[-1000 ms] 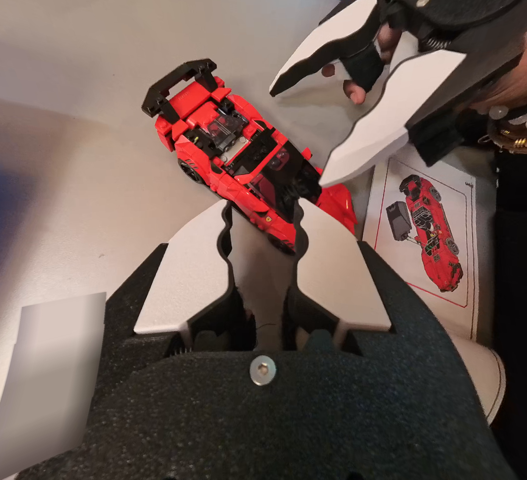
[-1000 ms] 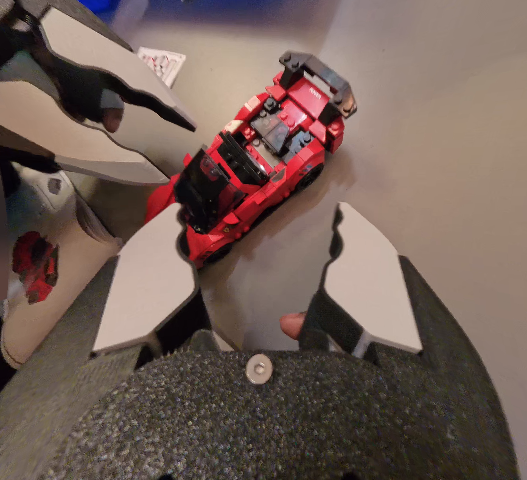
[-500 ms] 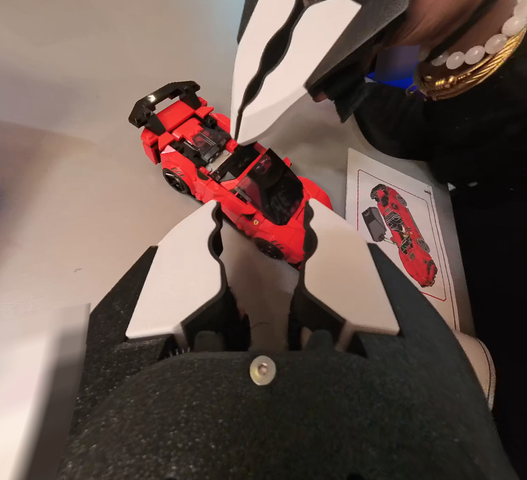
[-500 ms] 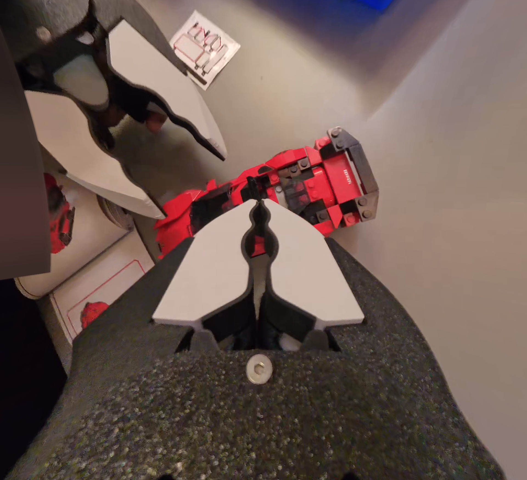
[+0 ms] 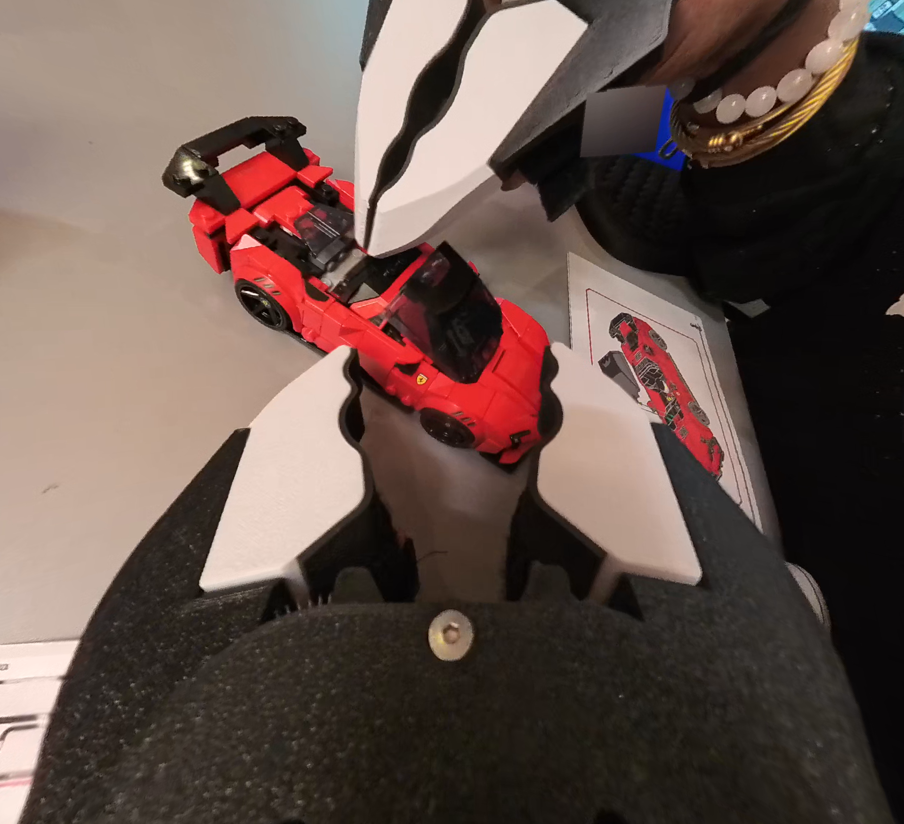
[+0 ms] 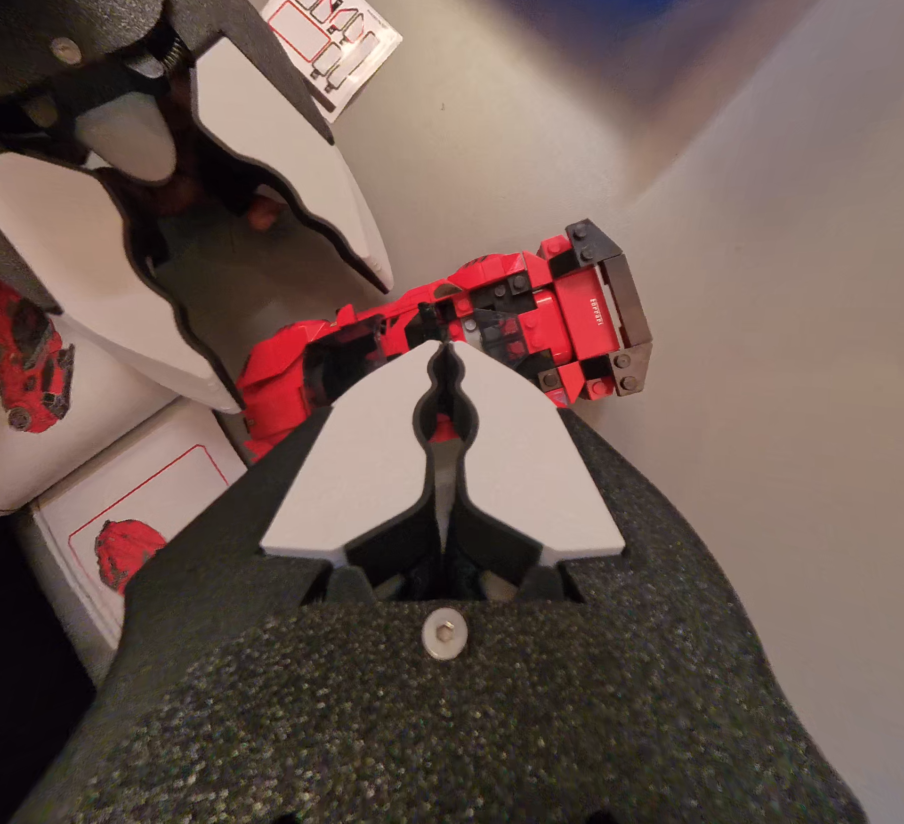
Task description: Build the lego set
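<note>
Left wrist view: the red lego car (image 5: 372, 311) sits mid-frame on the grey table (image 5: 122, 360). The left gripper (image 5: 450, 370) brackets its nose, fingers spread; the right gripper (image 5: 369, 245), fingers pressed together, pokes behind the cockpit. Push straight down gently, nose steadied.

The left wrist view looks down along the left gripper (image 5: 450, 389) from close behind the red lego car's (image 5: 372, 311) nose. The right wrist view looks steeply down the right gripper (image 6: 444, 346) from above its cabin. Both share car, instruction booklet (image 5: 685, 360) and each other's gripper.
</note>
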